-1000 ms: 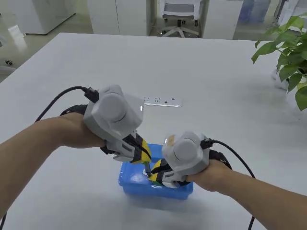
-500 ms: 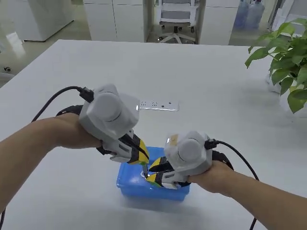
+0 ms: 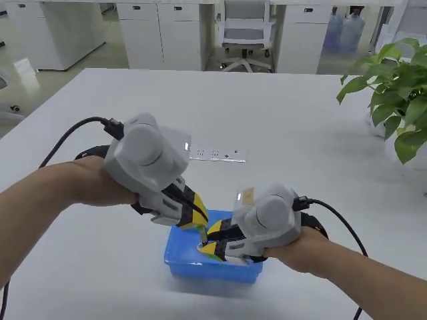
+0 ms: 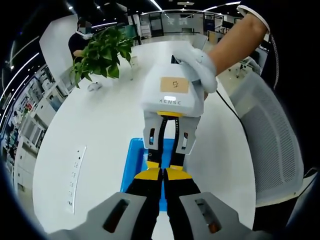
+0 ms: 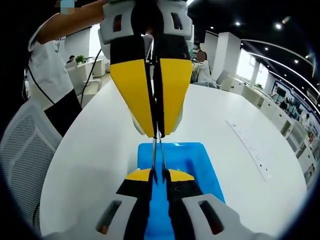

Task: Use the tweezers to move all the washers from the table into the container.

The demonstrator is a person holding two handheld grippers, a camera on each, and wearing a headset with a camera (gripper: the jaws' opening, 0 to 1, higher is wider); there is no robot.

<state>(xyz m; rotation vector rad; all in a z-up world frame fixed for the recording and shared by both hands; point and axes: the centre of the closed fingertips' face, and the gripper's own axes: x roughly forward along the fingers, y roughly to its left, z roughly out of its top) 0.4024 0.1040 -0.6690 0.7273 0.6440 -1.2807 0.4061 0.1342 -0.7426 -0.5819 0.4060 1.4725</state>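
Left gripper (image 5: 157,133): yellow-tipped jaws pressed together on thin metal tweezers (image 5: 158,150), tips down over blue plastic container (image 3: 179,259) on white table (image 3: 300,133). Right gripper (image 5: 159,175) jaws flank the tweezer tips; contact cannot be told.

- surface (image 3: 287,113): carries the items below.
- container (image 3: 179,253): on the surface, near side, about centre.
- power strip (image 3: 217,155): flat on the surface, behind the container and apart from it.
- plant (image 3: 390,100): at the surface's right edge, well apart from the container.
- left hand-held gripper (image 3: 200,223): above the container's rear left, angled down into it.
- right hand-held gripper (image 3: 208,247): above the container's right half, facing the left one, tips near each other.
- tweezers (image 5: 157,145): clamped in the left hand-held gripper's jaws and hanging down, tips between the right one's jaws, over the container's inside.
- chair (image 3: 245,30), cabinets (image 3: 140,33): on the floor beyond the far edge.
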